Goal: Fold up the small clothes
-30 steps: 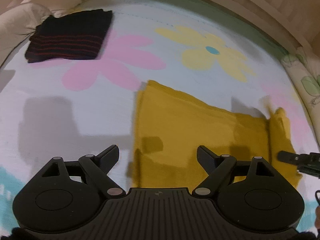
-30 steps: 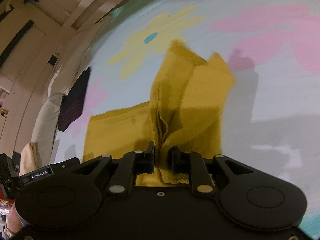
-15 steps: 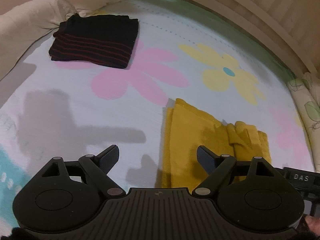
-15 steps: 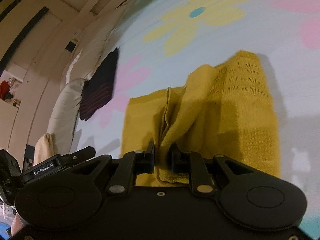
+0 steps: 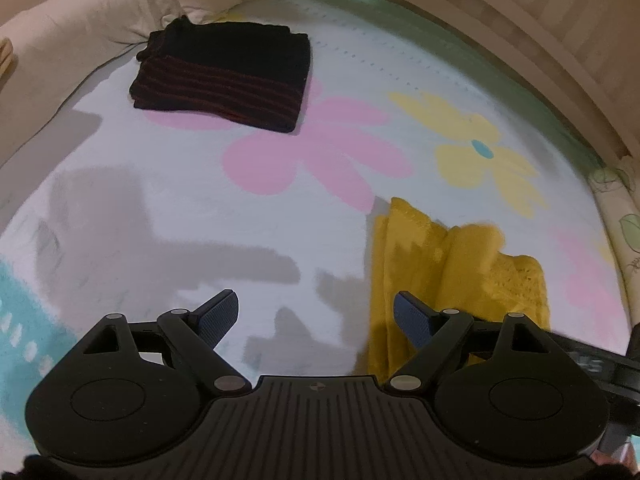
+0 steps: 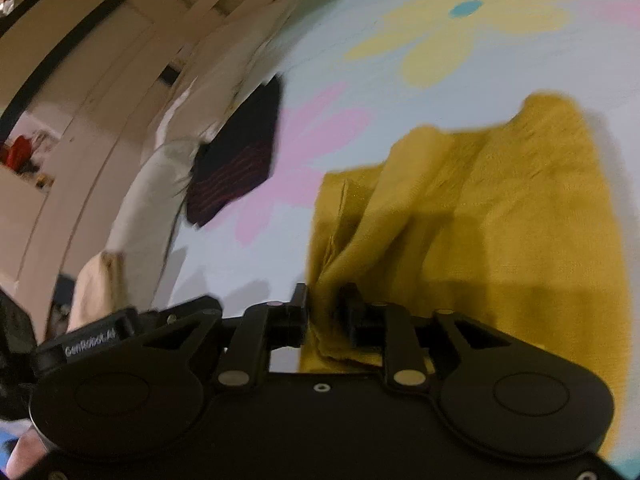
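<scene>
In the left wrist view, the left gripper [image 5: 316, 316] hangs over the flower-print sheet [image 5: 160, 216] with its jaws spread wide and nothing between them. Its blue-faced fingers [image 5: 218, 316] stand apart above bare sheet, the right-hand one just in front of the yellow knit garment [image 5: 440, 268]. That garment lies on the sheet to the right of centre, partly folded, with a raised bunched ridge running down its middle. Far off at the upper left, a black garment with red stripes [image 5: 228, 80] sits folded flat near a cream pillow [image 5: 80, 20]. A wooden bed frame [image 5: 520, 32] curves along the top right. At the lower right edge, part of the other black tool shows

In the right wrist view, the right gripper [image 6: 326, 312] is clenched on a gathered fold of the yellow knit garment [image 6: 500, 220], the cloth pinched between its two narrow fingers [image 6: 298, 308]. The rest of the garment spreads across the sheet [image 6: 360, 80] ahead and to the right. The black striped garment [image 6: 236, 164] lies well apart at the left, beside the pillow [image 6: 152, 192]. The picture is somewhat blurred
</scene>
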`<move>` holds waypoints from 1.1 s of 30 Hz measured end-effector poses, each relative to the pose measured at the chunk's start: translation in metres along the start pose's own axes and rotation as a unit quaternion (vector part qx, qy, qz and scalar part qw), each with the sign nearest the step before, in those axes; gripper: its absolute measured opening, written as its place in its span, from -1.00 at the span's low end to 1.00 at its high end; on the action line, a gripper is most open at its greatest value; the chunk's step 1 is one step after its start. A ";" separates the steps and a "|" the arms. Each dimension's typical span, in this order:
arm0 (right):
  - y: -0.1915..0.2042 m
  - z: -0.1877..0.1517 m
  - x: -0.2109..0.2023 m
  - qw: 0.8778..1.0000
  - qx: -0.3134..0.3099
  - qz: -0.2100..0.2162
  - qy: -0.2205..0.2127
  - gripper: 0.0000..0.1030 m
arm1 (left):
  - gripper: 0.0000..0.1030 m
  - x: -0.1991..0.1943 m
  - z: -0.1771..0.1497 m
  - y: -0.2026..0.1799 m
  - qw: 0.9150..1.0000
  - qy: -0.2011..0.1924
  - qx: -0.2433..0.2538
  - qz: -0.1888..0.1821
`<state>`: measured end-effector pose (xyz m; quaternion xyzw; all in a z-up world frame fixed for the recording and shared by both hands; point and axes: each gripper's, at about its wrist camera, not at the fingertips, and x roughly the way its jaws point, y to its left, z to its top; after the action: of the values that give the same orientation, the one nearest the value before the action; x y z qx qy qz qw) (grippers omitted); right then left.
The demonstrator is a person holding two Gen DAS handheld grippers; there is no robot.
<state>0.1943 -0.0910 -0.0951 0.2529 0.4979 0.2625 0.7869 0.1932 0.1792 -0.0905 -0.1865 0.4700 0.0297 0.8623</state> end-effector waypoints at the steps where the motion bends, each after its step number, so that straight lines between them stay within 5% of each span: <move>1: -0.001 -0.001 0.001 1.000 0.004 0.012 0.004 0.11 | 0.64 0.000 0.000 0.001 1.000 0.001 0.000 0.000; 2: 0.000 -0.001 0.000 1.000 0.004 0.019 0.002 0.35 | 0.64 0.000 0.000 0.001 1.000 0.001 -0.001 -0.001; 10: -0.005 0.015 -0.049 0.998 -0.019 0.029 -0.054 0.38 | 0.64 0.001 -0.001 -0.010 1.000 0.000 0.006 -0.017; 21: -0.031 0.001 -0.055 0.998 -0.056 -0.022 0.001 0.38 | 0.64 0.023 -0.007 -0.047 0.990 0.001 0.010 -0.138; 26: -0.028 -0.013 -0.057 0.990 -0.129 -0.043 0.030 0.38 | 0.64 0.049 -0.001 -0.059 0.986 0.006 0.002 -0.164; 33: -0.045 -0.023 -0.064 0.990 -0.128 -0.037 0.043 0.35 | 0.64 0.084 0.002 -0.053 0.983 0.043 -0.057 -0.171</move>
<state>0.1571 -0.1638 -0.0918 0.1205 0.5021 0.3056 0.8000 0.2536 0.1204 -0.1427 -0.3140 0.4650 -0.0995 0.8217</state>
